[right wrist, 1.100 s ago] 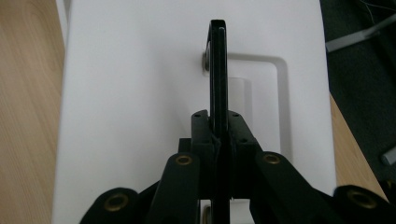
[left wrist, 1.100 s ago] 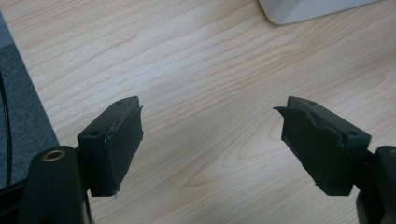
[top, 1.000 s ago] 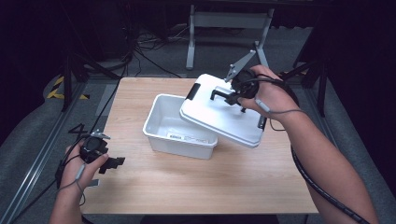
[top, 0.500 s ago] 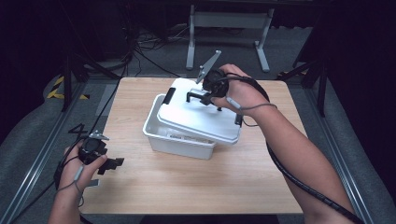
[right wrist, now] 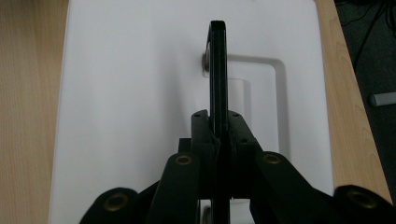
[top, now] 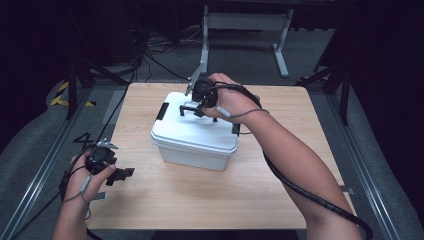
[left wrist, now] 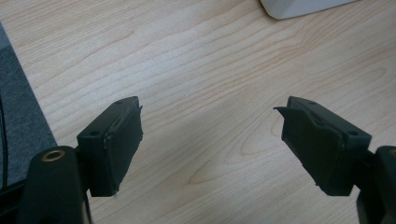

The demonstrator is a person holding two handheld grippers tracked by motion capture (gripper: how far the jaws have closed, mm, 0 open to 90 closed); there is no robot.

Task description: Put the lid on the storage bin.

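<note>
A white plastic box (top: 192, 152) stands mid-table with its white lid (top: 190, 131) lying squarely on top. The lid (right wrist: 140, 93) has a black handle (right wrist: 218, 70) raised on edge, and my right gripper (right wrist: 218, 128) is shut on that handle. From above, the right gripper (top: 192, 109) sits over the lid's far side. My left gripper (top: 120, 176) rests low over the table's near left corner, well apart from the box. Its jaws stand wide open over bare wood, with nothing between the fingertips (left wrist: 119, 140). A corner of the box (left wrist: 303, 7) shows at the top of that view.
The wooden table (top: 280, 190) has free surface in front of and to the right of the box. Black latches (top: 162, 112) sit at the lid's ends. A metal stand (top: 245, 22) and cables lie on the floor beyond the table's far edge.
My right gripper has carried the lid by its handle leftward from a tilted lean on the box's right side and set it flat on top. The left gripper has stayed put.
</note>
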